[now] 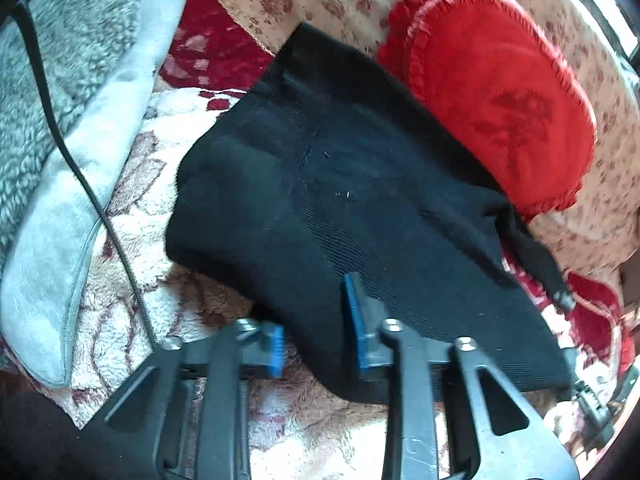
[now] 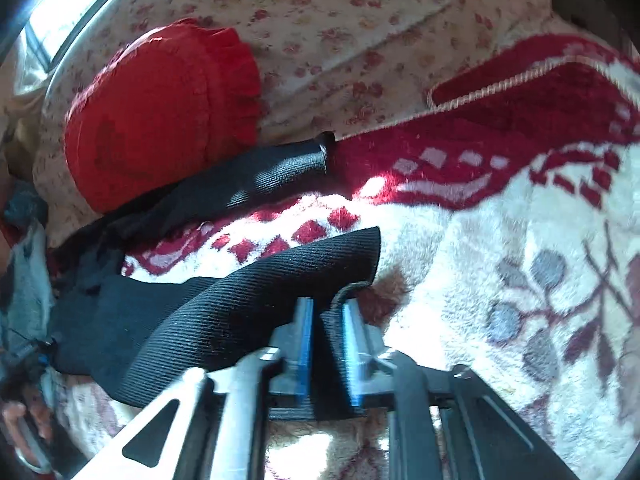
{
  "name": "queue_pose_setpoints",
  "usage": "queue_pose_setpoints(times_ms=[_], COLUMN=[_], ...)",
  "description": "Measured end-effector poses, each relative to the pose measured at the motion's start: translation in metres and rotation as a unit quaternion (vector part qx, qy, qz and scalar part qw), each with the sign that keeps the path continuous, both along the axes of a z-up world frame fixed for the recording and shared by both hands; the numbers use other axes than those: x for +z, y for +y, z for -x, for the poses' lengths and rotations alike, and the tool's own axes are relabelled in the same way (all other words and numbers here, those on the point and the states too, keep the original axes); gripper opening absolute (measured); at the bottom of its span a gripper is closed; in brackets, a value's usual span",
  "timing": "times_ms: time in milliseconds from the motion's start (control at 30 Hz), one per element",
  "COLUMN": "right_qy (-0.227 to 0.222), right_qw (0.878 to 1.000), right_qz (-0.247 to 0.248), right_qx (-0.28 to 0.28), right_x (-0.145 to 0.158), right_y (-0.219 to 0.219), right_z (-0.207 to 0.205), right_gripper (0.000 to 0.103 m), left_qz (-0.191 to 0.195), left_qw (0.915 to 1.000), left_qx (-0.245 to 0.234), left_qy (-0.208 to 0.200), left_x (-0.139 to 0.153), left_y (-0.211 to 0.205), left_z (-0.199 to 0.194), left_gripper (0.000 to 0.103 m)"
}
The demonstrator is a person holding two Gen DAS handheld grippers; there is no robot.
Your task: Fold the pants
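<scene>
Black ribbed pants [image 1: 340,184] lie spread on a fleece blanket, waistband toward the far left. My left gripper [image 1: 318,330] straddles the near edge of the pants; its blue pads stand apart with cloth between them, so whether it grips is unclear. In the right wrist view the pants [image 2: 224,312] show two legs, one near and one reaching back [image 2: 280,172]. My right gripper [image 2: 326,324] is shut on the cuff edge of the near leg, the cloth pinched between its blue pads.
A red frilled cushion [image 1: 492,92] lies against the far side of the pants and also shows in the right wrist view [image 2: 160,116]. A grey fleece pillow [image 1: 72,120] with a black cable [image 1: 100,200] lies left. The red-and-white blanket [image 2: 520,260] covers the bed.
</scene>
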State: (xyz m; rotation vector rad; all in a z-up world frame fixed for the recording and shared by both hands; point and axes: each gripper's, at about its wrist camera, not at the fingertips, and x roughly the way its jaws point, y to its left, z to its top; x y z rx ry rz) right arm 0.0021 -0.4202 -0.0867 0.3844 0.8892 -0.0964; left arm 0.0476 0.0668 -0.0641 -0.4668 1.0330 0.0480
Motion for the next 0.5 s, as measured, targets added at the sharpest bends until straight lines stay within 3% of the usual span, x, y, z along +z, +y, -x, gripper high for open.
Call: queue_pose_setpoints(times_ms=[67, 233, 333, 500], right_qy=[-0.015, -0.054, -0.046, -0.037], right_qw=[1.000, 0.998, 0.998, 0.997], right_qz=[0.001, 0.011, 0.029, 0.049], right_qx=[-0.001, -0.017, -0.020, -0.050], right_x=[0.010, 0.050, 0.061, 0.067], right_y=[-0.001, -0.018, -0.024, -0.036], right_z=[0.008, 0.040, 0.052, 0.070], right_gripper=[0.002, 0.002, 0.002, 0.000], left_qz=[0.019, 0.008, 0.016, -0.011], left_qw=[0.9998, 0.9991, 0.9988, 0.9995], left_qx=[0.000, -0.019, -0.028, -0.027], left_qy=[-0.007, -0.037, -0.038, -0.012], left_x=[0.008, 0.039, 0.047, 0.029], left_y=[0.006, 0.008, 0.010, 0.016], left_z=[0.008, 0.030, 0.046, 0.061], left_gripper=[0.010, 0.009, 0.009, 0.006])
